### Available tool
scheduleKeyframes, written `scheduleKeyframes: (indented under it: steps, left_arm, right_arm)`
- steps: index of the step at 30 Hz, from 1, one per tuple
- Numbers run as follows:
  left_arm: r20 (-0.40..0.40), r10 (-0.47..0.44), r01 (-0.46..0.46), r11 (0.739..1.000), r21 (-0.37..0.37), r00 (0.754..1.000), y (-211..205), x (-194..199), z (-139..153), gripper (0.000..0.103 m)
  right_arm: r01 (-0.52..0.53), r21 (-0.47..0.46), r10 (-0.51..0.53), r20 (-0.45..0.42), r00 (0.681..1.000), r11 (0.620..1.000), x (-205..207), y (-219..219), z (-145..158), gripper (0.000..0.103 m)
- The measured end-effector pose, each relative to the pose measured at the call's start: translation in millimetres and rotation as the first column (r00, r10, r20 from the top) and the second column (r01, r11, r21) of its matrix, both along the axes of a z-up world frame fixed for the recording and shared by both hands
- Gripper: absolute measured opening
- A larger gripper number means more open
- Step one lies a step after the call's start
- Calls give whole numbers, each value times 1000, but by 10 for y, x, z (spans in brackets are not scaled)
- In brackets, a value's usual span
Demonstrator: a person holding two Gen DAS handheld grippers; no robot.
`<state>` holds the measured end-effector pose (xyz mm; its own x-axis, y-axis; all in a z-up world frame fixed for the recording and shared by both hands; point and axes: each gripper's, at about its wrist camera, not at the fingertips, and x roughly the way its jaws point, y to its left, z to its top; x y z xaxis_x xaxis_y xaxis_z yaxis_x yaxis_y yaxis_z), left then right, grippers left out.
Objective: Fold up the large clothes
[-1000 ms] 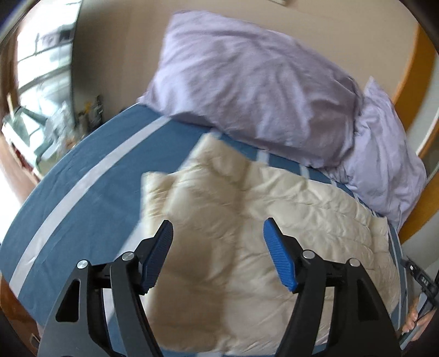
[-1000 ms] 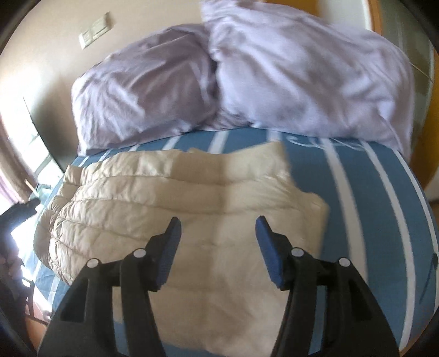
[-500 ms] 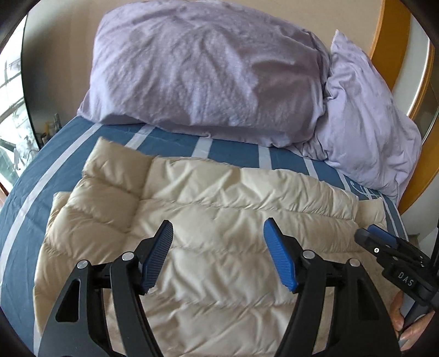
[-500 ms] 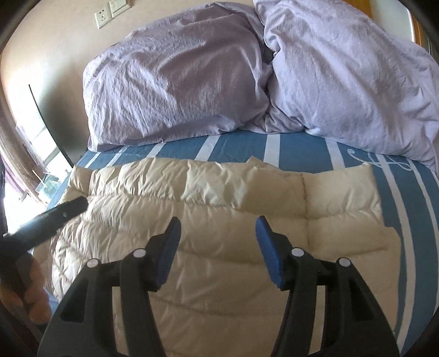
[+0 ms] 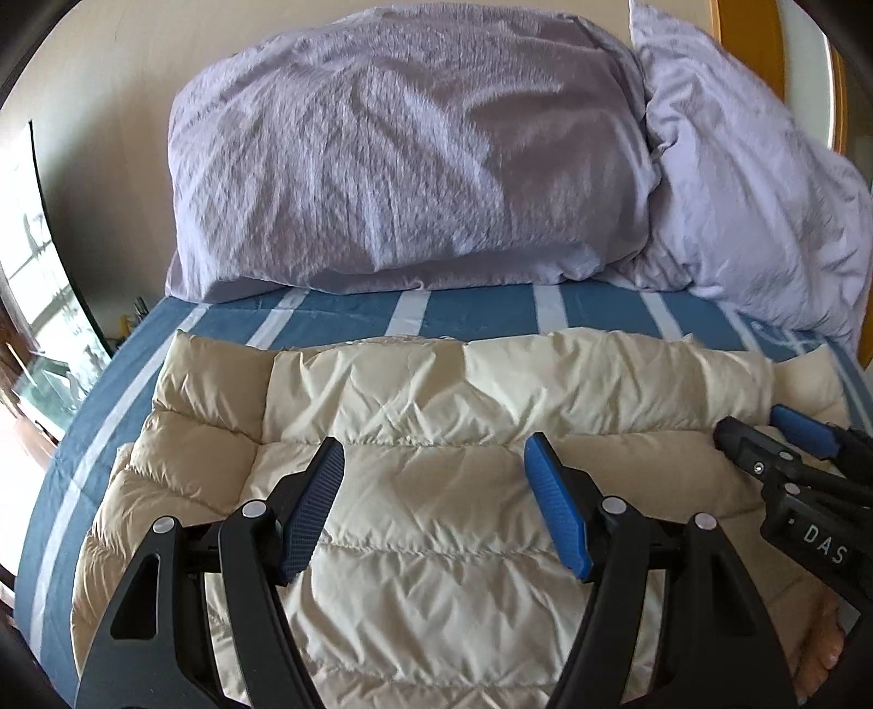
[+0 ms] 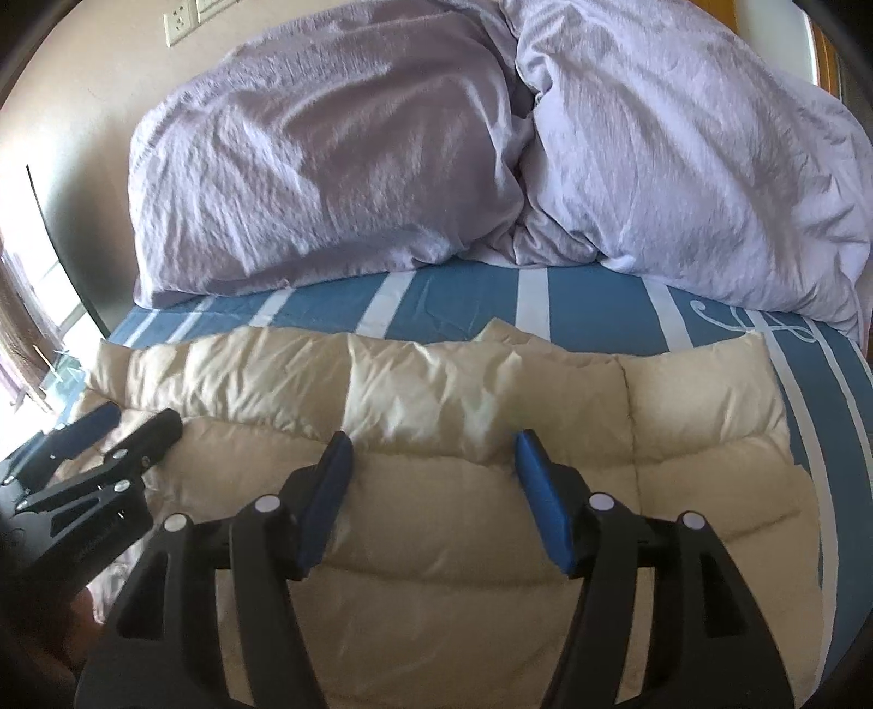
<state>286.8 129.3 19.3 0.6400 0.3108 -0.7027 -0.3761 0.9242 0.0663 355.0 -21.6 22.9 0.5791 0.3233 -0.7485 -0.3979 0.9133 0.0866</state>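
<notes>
A cream quilted down jacket (image 5: 436, 392) lies spread flat across the blue striped bed sheet (image 5: 349, 311), its far edge towards the pillows. My left gripper (image 5: 434, 452) hovers open over the left half of the jacket, nothing between its blue pads. My right gripper (image 6: 434, 442) hovers over the right half of the jacket (image 6: 469, 398); its jaws are opening and nothing is pressed between them. Each gripper shows in the other's view: the right gripper (image 5: 755, 425) at the right edge, the left gripper (image 6: 139, 417) at the left edge. The jacket's near edge is hidden under the grippers.
Two large lilac pillows (image 5: 414, 158) (image 6: 682, 142) lean on the wall just beyond the jacket. A bright window (image 5: 33, 305) is on the left, a wooden frame (image 5: 747, 32) on the right, wall sockets (image 6: 180, 24) above. A strip of bare sheet (image 6: 453, 294) separates jacket and pillows.
Both grippers have come lower and closer over the jacket, towards the pillows. The left view has rolled level. Each gripper now shows in the other's view. The right jaws stand slightly wider.
</notes>
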Motion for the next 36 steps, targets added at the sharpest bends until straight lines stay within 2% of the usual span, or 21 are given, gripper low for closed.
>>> scheduleKeyframes:
  steps: [10,20,32,36]
  left_arm:
    - [-36,40,-39,999,11,999,92,146,-251,70]
    - [-71,52,-49,998,33,996,81,267,-357,71]
    - [-115,54,-54,999,2,992,156,351,-455,73]
    - [-103,53,-53,999,-2,993,166,267,-383,74]
  right_arm:
    - [19,-70,-20,0,1000,997,56,99,-254,64]
    - [33,-116,-36,-23,999,993,165,120,-428,67]
    - [37,-114,-41,-38,998,993,235,144,-514,68]
    - [21,-54,-25,-62,998,998,224,-15,-414,68]
